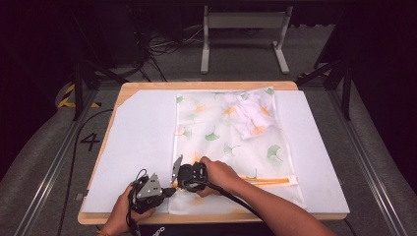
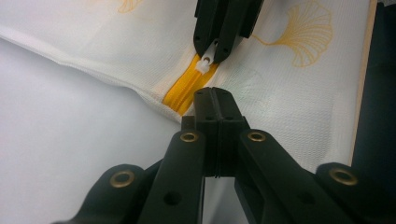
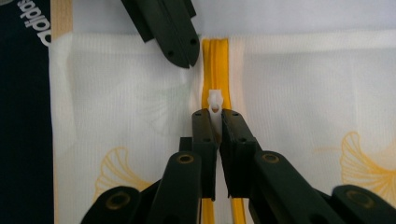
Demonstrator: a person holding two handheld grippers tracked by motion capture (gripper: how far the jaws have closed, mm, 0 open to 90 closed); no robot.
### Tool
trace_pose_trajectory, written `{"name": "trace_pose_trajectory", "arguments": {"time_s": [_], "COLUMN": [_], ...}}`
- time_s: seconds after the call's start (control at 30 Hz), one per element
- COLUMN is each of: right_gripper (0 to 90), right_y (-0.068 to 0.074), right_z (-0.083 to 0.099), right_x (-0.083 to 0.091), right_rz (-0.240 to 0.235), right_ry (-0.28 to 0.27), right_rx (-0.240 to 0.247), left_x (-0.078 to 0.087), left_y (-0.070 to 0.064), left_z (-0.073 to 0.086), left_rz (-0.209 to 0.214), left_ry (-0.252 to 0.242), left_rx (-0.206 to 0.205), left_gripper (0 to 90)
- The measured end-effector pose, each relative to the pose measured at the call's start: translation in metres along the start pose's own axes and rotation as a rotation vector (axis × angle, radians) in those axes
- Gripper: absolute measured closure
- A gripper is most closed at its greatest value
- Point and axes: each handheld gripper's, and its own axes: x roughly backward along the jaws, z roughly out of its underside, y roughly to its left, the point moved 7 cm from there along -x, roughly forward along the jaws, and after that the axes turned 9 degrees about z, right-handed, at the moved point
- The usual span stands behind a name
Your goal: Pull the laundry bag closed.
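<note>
My right gripper (image 3: 215, 122) is closed on the white zipper pull (image 3: 214, 105) of a white mesh bag (image 1: 231, 142) printed with leaves, which lies flat on the bench (image 1: 147, 88). The yellow zipper (image 3: 215, 65) runs along the bag's near edge. My left gripper (image 2: 212, 100) has its jaws pressed together on the bag's fabric just beside the zipper's end, a little apart from the right gripper. White clothing (image 1: 246, 110) sits inside the bag at its far end.
</note>
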Motion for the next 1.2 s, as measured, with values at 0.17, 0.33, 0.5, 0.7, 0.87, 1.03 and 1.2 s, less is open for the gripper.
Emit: {"name": "trace_pose_trajectory", "arguments": {"time_s": [0.17,0.33,0.5,0.7,0.87,1.03,1.2], "right_gripper": [85.0,85.0,85.0,85.0,85.0,85.0,85.0], "right_y": [-0.002,-0.003,-0.003,-0.004,-0.006,-0.008,-0.009], "right_z": [0.008,0.013,0.02,0.028,0.037,0.046,0.054], "right_x": [0.003,0.005,0.007,0.01,0.013,0.016,0.019], "right_rz": [0.002,0.0,0.001,-0.001,0.0,0.004,0.011], "right_ry": [0.015,0.009,0.009,0.003,0.002,0.005,0.006], "right_rx": [-0.003,-0.015,-0.028,-0.045,-0.06,-0.064,-0.082], "left_x": [0.0,0.0,0.0,0.0,0.0,0.0,0.0], "left_y": [0.0,0.0,0.0,0.0,0.0,0.0,0.0], "left_z": [0.0,0.0,0.0,0.0,0.0,0.0,0.0], "left_rz": [0.003,0.0,0.002,0.004,0.003,0.005,0.004], "left_ry": [-0.002,-0.001,-0.001,0.0,0.0,-0.001,-0.003], "left_rx": [0.01,0.009,0.009,0.009,0.009,0.011,0.011], "left_gripper": [90.0,90.0,90.0,90.0,90.0,90.0,90.0]}}
